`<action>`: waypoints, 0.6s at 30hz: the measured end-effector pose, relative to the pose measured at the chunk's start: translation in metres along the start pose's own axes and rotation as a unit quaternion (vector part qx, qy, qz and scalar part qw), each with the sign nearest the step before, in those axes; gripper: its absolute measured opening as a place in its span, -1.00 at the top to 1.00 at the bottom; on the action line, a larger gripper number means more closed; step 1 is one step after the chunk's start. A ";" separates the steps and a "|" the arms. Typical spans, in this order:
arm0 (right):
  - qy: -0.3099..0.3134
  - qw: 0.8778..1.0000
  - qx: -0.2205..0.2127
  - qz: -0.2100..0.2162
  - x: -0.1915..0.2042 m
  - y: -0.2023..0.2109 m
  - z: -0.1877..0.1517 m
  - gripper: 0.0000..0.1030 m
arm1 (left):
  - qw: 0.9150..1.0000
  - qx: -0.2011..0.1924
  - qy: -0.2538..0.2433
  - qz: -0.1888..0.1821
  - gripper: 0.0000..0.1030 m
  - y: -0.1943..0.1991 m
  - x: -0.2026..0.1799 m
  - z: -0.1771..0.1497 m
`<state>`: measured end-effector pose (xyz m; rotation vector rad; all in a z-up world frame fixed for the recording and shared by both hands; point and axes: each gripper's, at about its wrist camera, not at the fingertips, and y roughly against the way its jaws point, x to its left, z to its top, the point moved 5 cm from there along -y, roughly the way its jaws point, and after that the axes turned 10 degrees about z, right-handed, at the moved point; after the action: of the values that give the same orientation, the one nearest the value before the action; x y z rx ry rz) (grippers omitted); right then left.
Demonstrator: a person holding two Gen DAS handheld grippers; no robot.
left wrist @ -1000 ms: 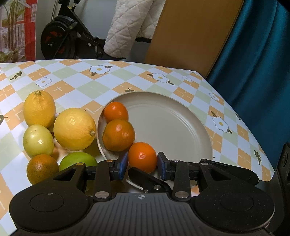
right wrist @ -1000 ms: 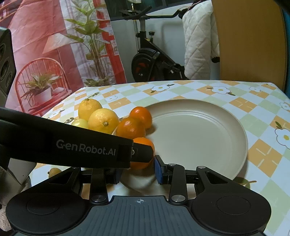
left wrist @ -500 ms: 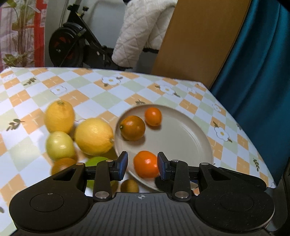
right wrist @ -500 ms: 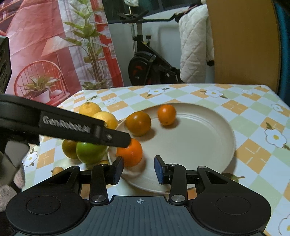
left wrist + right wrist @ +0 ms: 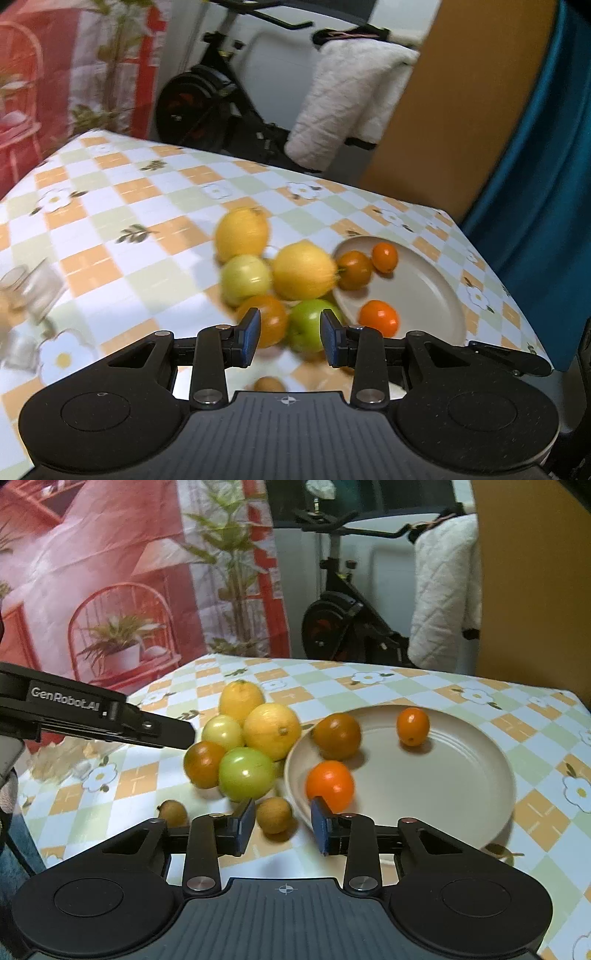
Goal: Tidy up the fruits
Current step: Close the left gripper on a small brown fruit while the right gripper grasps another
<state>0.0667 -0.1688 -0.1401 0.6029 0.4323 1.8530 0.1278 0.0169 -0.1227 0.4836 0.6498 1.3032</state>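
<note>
- Behind the worktop (image 5: pixel 332 686), with its checked, flower-printed cloth, stand an exercise bike (image 5: pixel 343 624), a white quilted garment (image 5: pixel 443 590) and a red printed backdrop (image 5: pixel 110 572).
- Right claw (image 5: pixel 282 821): clear of every fruit, its jaws closing with nothing pressed between the blue pads (image 5: pixel 245 819). A small brown fruit (image 5: pixel 274 815) lies on the cloth beyond the gap, not gripped.
- Plate (image 5: pixel 461 775): ahead and to the right of the right claw, its near rim passing just behind the right pad.
- Bright orange (image 5: pixel 329 784): on the plate, directly beyond the right pad. A darker orange (image 5: pixel 337 735) and a small orange (image 5: pixel 413 725) sit farther back on the same plate, apart from one another.
- Fruit cluster, ahead and left of the right claw, on the cloth beside the plate: green fruit (image 5: pixel 245 773) nearest, brown-orange fruit (image 5: pixel 202 763) touching it on the left, pale yellow-green fruit (image 5: pixel 222 733) and two lemons (image 5: pixel 272 730) behind.
- A second small brown fruit (image 5: pixel 173 812) lies left of the right claw's left finger.
- Left claw (image 5: pixel 290 336): jaws narrowly parted and released, holding nothing; in its own blurred view the green fruit and the brown-orange fruit appear beyond the gap. From the right wrist it enters at the left edge, above the cloth.
- A clear glass object (image 5: pixel 31 291), blurred, lies far left of the left claw.
</note>
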 end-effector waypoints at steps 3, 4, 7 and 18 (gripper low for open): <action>0.013 1.000 0.008 0.000 0.005 -0.004 0.000 0.50 | 1.000 0.002 0.012 0.002 0.28 -0.001 0.006 -0.003; 0.017 1.000 0.010 -0.001 0.007 -0.006 0.000 0.55 | 1.000 0.003 0.011 0.001 0.28 -0.003 0.005 -0.003; 0.033 0.999 0.022 -0.003 0.012 -0.013 0.000 0.56 | 1.000 0.006 0.007 -0.006 0.28 -0.004 0.004 -0.006; 0.062 0.997 0.038 -0.009 0.016 -0.031 0.003 0.56 | 1.000 0.019 0.004 -0.010 0.28 -0.009 0.006 -0.019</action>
<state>0.0870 -0.1430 -0.1516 0.5349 0.5899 1.8692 0.1224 0.0207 -0.1432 0.5023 0.6863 1.2765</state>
